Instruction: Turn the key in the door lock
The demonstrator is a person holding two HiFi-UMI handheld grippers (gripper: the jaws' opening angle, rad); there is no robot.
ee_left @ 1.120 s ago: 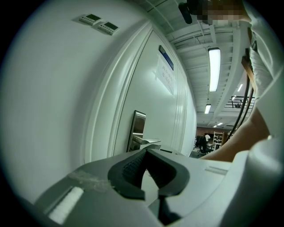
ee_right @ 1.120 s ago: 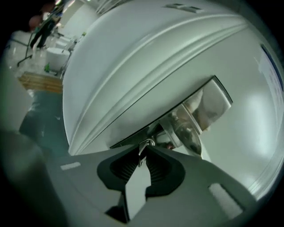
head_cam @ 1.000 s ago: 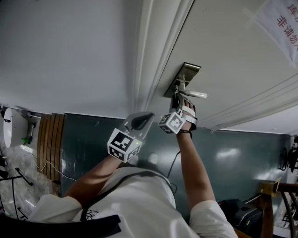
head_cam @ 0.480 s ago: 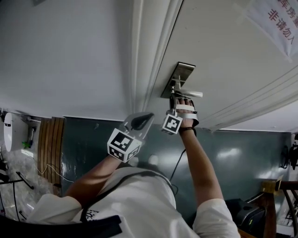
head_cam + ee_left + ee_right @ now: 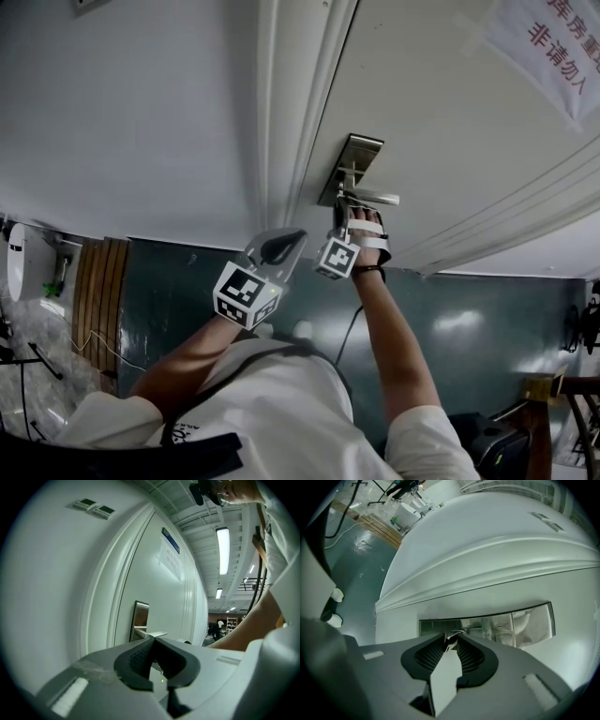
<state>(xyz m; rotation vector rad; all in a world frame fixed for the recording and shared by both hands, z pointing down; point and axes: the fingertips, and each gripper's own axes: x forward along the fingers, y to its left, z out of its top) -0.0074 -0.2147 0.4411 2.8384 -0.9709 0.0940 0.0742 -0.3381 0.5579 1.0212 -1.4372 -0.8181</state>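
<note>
From the head view, the right gripper [image 5: 343,210] meets the lock plate [image 5: 351,169], with the left gripper [image 5: 292,239] idle at its eight o'clock. In the left gripper view the jaws are pressed together, empty. In the right gripper view the jaws, just eased wider, pinch the key [image 5: 450,638] (seated in the lock) at twelve o'clock. The turn looks mid-stroke, and the next move calls for more wrist roll.

Door sign [image 5: 553,45] cut off at edge, key [image 5: 450,638] mostly hidden
</note>
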